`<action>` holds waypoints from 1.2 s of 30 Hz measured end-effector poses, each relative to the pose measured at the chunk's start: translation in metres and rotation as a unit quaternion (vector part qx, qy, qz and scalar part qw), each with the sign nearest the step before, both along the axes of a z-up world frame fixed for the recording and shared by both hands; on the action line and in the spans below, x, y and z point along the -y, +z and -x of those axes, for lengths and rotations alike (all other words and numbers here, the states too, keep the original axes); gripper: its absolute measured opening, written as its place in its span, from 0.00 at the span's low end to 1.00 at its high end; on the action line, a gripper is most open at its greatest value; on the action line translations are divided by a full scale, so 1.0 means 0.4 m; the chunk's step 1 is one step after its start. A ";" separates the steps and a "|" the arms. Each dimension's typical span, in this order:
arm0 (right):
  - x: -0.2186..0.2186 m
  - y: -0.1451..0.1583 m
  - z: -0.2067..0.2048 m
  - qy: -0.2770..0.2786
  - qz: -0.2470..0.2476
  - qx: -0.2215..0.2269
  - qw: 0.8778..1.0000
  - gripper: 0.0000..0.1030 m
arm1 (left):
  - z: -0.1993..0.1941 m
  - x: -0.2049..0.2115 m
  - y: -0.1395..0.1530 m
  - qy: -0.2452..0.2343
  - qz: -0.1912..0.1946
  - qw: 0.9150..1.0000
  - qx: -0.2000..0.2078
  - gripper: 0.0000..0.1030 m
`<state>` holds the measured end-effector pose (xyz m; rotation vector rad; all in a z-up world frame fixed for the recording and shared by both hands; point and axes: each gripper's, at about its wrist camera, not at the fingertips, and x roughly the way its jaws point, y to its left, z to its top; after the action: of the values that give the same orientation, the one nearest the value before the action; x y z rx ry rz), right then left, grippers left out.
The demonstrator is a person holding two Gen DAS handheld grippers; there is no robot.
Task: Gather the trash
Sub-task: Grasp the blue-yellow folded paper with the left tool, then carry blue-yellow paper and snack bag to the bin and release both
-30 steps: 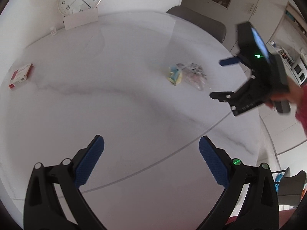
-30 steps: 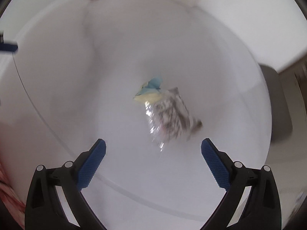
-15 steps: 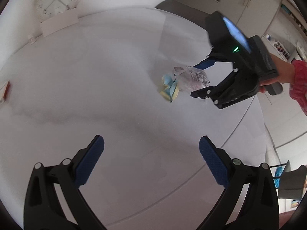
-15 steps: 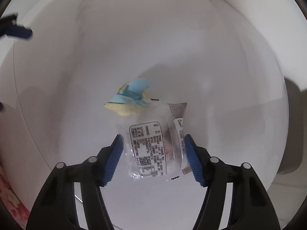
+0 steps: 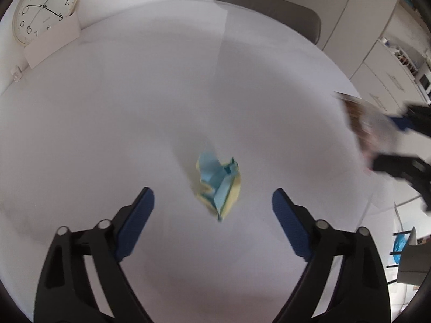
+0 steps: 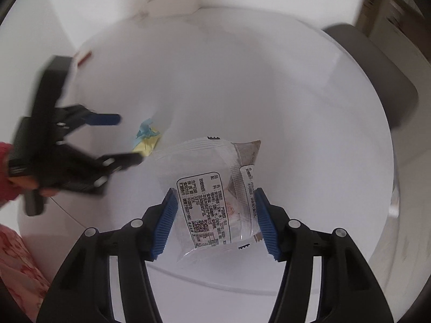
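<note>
A crumpled blue and yellow paper (image 5: 218, 185) lies on the round white table (image 5: 134, 107). My left gripper (image 5: 212, 215) is open, its blue pads on either side of the paper and just short of it. My right gripper (image 6: 215, 215) is shut on a clear plastic snack wrapper (image 6: 212, 188) with a printed label and holds it above the table. In the left wrist view the right gripper (image 5: 404, 145) shows blurred at the right edge with the wrapper (image 5: 361, 123). In the right wrist view the left gripper (image 6: 118, 140) is at the paper (image 6: 146, 137).
A wall clock (image 5: 44, 8) leans behind a white card (image 5: 54, 43) at the table's far left. A grey chair (image 5: 269, 8) stands at the far edge. White cabinets (image 5: 377, 53) are at the right. A small red and white box (image 6: 82, 55) lies far off.
My right gripper closed on the wrapper and lifted it away to the right. My left gripper moved forward to the blue and yellow paper, still open.
</note>
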<state>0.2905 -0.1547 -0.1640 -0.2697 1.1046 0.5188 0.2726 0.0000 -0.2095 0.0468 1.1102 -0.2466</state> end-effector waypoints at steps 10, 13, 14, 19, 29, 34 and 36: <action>0.116 0.032 0.109 -0.104 -0.080 -0.001 0.991 0.56 | -0.026 0.037 -0.037 0.018 -0.022 1.000 -0.013 0.32; 0.122 0.033 0.130 -0.124 -0.092 -0.002 0.988 0.56 | -0.018 0.046 -0.028 0.015 -0.018 1.000 -0.014 0.32; 0.134 0.036 0.144 -0.128 -0.095 -0.001 0.987 0.56 | -0.010 0.049 -0.019 0.014 -0.017 1.000 -0.011 0.32; 0.148 0.052 0.176 -0.147 -0.111 0.005 0.983 0.56 | 0.041 0.066 0.038 0.005 -0.007 1.000 0.001 0.32; 0.168 0.128 0.388 -0.192 -0.130 0.030 0.972 0.56 | 0.258 0.118 0.217 -0.041 0.013 0.999 0.030 0.32; 0.201 0.153 0.564 -0.238 -0.138 0.046 0.960 0.56 | 0.393 0.175 0.278 -0.088 0.024 0.995 0.029 0.32; 0.216 0.153 0.631 -0.256 -0.139 0.048 0.955 0.56 | 0.448 0.204 0.289 -0.109 0.030 0.993 0.023 0.32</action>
<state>0.0381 -0.2411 -0.1026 0.2351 0.9450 0.1872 0.0932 -0.0814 -0.0937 0.1201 1.0507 -0.4714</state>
